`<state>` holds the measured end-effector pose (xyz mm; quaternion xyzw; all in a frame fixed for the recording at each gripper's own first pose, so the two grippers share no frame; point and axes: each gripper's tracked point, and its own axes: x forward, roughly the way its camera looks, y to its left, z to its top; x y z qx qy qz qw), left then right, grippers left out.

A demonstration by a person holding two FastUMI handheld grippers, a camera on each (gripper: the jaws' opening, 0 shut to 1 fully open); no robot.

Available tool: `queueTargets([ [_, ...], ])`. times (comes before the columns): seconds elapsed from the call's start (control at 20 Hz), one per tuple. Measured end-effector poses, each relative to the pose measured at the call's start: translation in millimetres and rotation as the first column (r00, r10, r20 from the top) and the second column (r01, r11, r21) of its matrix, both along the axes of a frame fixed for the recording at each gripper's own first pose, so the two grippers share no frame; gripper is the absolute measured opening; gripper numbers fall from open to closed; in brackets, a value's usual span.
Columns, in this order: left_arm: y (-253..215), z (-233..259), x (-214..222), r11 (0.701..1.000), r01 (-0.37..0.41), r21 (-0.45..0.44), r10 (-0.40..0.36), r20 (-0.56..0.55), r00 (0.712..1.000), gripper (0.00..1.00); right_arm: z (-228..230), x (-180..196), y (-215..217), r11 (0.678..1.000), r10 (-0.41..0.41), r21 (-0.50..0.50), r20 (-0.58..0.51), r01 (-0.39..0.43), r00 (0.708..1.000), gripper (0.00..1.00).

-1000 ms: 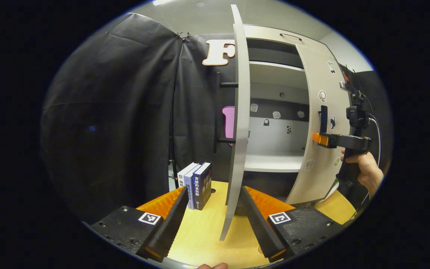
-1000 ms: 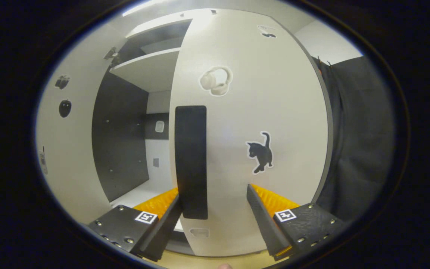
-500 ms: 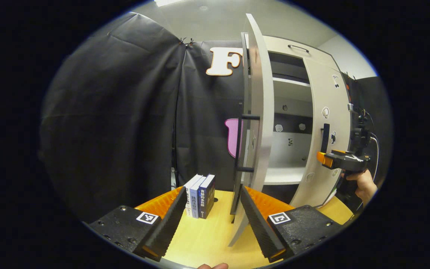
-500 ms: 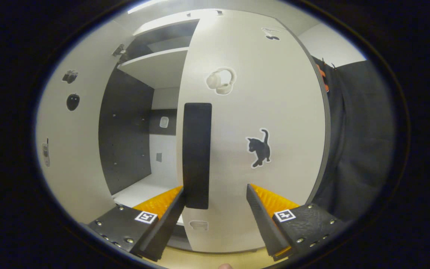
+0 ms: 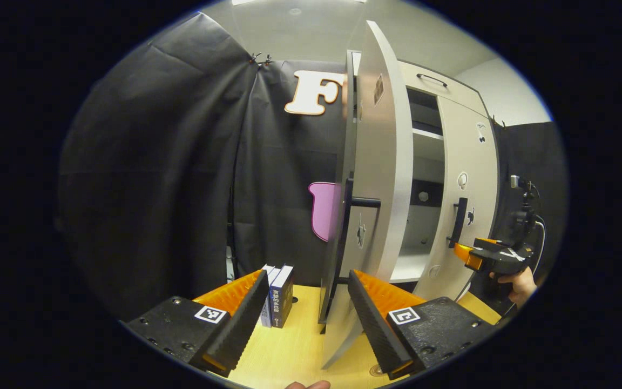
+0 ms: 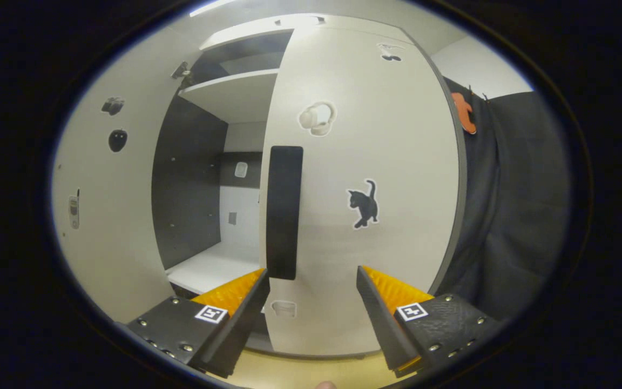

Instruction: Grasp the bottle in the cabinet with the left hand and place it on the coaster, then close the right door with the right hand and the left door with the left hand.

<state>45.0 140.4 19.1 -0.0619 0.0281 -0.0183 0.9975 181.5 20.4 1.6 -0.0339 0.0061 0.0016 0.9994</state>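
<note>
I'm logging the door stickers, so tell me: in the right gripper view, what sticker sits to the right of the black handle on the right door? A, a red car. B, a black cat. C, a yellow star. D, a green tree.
B: a black cat sticker sits on the right door, to the right of the black handle.

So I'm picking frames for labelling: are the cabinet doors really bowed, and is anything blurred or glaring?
Left gripper view: the left door bows from fisheye distortion, its edge slightly soft; books are sharp. Right gripper view: the right door bulges likewise, evenly lit, no harsh glare; its handle and cat sticker are crisp.
</note>
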Motion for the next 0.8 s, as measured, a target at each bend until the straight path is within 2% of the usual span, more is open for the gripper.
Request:
queueTargets([
  [0.05,-3,0,1,1.000,0.009,0.004,-0.009,-0.001,1.000,0.93,-2,-3,-3,1.000,-0.005,-0.002,-0.006,0.005,1.000,0.98],
  [0.1,-2,2,2,1.000,0.007,0.019,-0.007,0.004,1.000,0.89,-4,-6,-8,1.000,-0.009,-0.002,-0.013,0.009,1.000,0.98],
  [0.15,-1,2,3,0.999,0.008,0.033,-0.008,0.007,1.000,0.93,-5,-9,-11,1.000,-0.012,0.002,-0.015,0.012,1.000,0.98],
  [0.2,-4,3,3,0.999,0.015,0.036,-0.015,0.010,1.000,0.88,-5,-11,-14,1.000,-0.017,0.004,-0.015,0.017,1.000,0.98],
  [0.25,-5,3,3,0.999,0.022,0.033,-0.023,0.010,1.000,0.88,-7,-16,-19,1.000,-0.021,0.004,-0.017,0.021,1.000,0.98],
  [0.3,-8,4,3,0.999,0.032,0.034,-0.032,0.011,0.999,0.93,-7,-19,-21,1.000,-0.023,0.004,-0.017,0.024,1.000,0.97],
  [0.6,-29,5,2,0.998,0.063,0.031,-0.063,0.008,0.998,0.93,-12,-37,-33,1.000,-0.020,0.012,-0.030,0.020,0.999,0.97],
  [0.8,-59,7,4,0.993,0.117,0.027,-0.118,0.011,0.993,0.93,-13,-49,-37,1.000,-0.008,0.020,-0.036,0.008,0.999,0.98],
])
